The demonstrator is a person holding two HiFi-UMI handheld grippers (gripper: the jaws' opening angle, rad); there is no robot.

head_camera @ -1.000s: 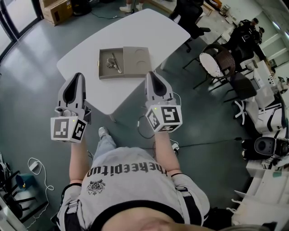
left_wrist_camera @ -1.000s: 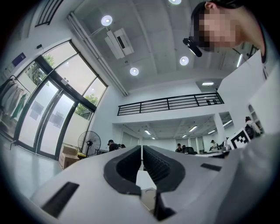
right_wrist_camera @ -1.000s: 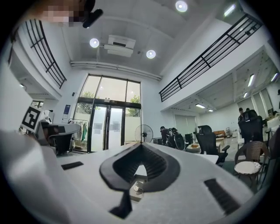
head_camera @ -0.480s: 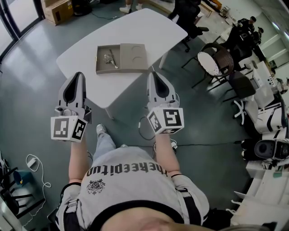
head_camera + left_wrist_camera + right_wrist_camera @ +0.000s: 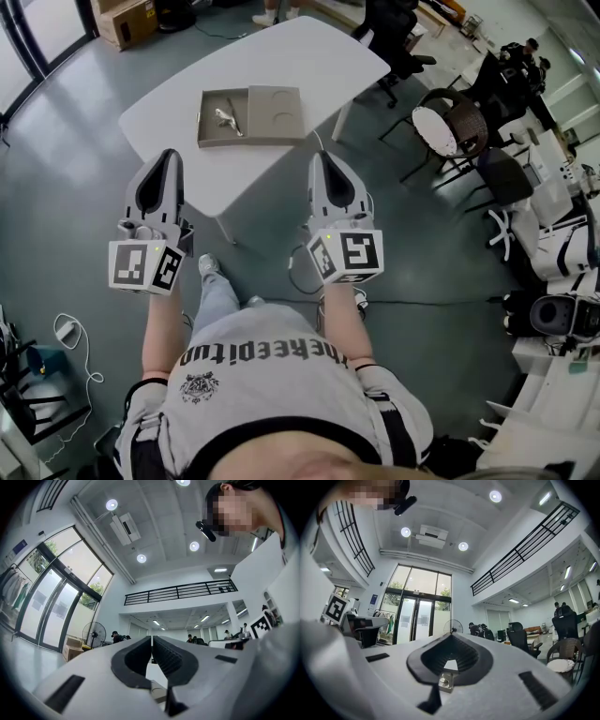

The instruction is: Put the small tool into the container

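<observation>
A flat tan container (image 5: 249, 115) with two compartments lies on the white table (image 5: 309, 56). The small metal tool (image 5: 226, 117) rests inside its left compartment. In the head view both grippers hang off the table's near edge, tips pointing toward it. My left gripper (image 5: 170, 153) (image 5: 151, 641) is shut with nothing between its jaws. My right gripper (image 5: 321, 154) (image 5: 450, 635) is also shut and empty. Both gripper views look out level across the hall and do not show the container or the tool.
A round wicker chair (image 5: 448, 128) and office chairs stand right of the table. A cardboard box (image 5: 127, 19) sits on the floor at the far left. White equipment (image 5: 553, 253) lines the right side, and a cable (image 5: 70, 342) lies on the floor at the left.
The table and container have slid slightly up in the head view, and both grippers sit a little lower and farther from the table edge. Both stay shut.
</observation>
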